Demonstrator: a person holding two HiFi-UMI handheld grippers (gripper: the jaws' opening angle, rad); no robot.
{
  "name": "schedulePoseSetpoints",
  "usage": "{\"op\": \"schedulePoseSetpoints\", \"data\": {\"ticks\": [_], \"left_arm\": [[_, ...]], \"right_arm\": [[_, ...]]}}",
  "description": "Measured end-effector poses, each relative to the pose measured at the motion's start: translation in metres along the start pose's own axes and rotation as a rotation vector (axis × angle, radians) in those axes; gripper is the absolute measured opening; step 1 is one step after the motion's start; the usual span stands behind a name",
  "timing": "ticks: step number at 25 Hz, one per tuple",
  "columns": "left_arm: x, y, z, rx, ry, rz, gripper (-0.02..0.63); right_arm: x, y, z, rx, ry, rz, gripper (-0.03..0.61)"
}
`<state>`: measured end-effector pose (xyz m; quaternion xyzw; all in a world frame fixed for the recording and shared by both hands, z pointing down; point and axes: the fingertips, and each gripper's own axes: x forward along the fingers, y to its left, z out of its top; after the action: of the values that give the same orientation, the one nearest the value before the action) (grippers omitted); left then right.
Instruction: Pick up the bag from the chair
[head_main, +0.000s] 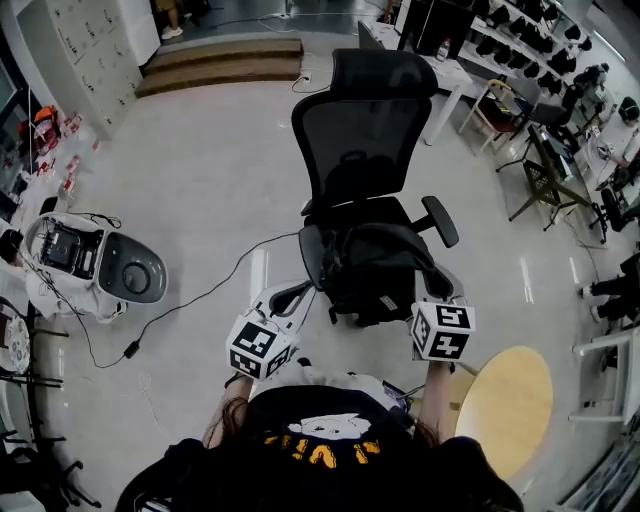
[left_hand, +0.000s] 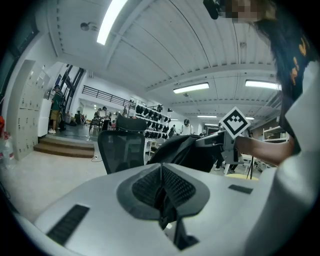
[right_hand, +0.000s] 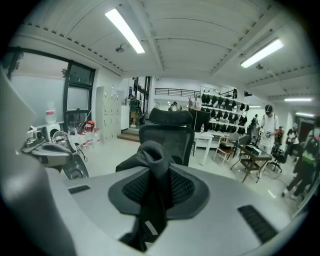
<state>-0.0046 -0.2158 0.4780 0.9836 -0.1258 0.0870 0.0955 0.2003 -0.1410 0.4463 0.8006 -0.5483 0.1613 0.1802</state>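
The black bag (head_main: 375, 268) rests on the seat of a black mesh office chair (head_main: 362, 130). My left gripper (head_main: 298, 303) is at the seat's left front corner, its jaws shut on a thin black strap (left_hand: 175, 234) that loops toward the bag. At the bag's right side my right gripper (head_main: 438, 288) is shut on a thick fold of the bag's black strap (right_hand: 150, 165), which hangs down between the jaws. In the left gripper view the bag (left_hand: 182, 150) bulges just beyond the jaws, with the right gripper's marker cube (left_hand: 234, 122) behind it.
A round yellow stool top (head_main: 505, 395) stands close at the right. On the floor at the left sits a white machine (head_main: 95, 262) with a cable (head_main: 190, 300) running toward the chair. Steps (head_main: 220, 62) lie at the back; desks and chairs (head_main: 540, 150) line the right.
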Motion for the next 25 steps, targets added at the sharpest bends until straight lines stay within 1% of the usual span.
{"op": "schedulePoseSetpoints", "data": {"ticks": [7,13,19,25], "left_arm": [[-0.006,-0.017,-0.004,0.003,0.005,-0.002,0.014],[-0.006,-0.049,-0.005,0.014,-0.003,0.014,0.014],[-0.012,-0.095,-0.004,0.024,-0.005,0.045,0.014],[-0.029,-0.147,-0.012,0.023,-0.011,0.104,0.014]], "right_arm": [[-0.027,-0.003,-0.016,0.024,0.013,0.009,0.064],[-0.055,-0.012,-0.038,0.005,0.027,0.045,0.063],[-0.088,-0.018,-0.068,-0.023,0.055,0.117,0.063],[-0.129,-0.016,-0.101,-0.061,0.066,0.206,0.064]]}}
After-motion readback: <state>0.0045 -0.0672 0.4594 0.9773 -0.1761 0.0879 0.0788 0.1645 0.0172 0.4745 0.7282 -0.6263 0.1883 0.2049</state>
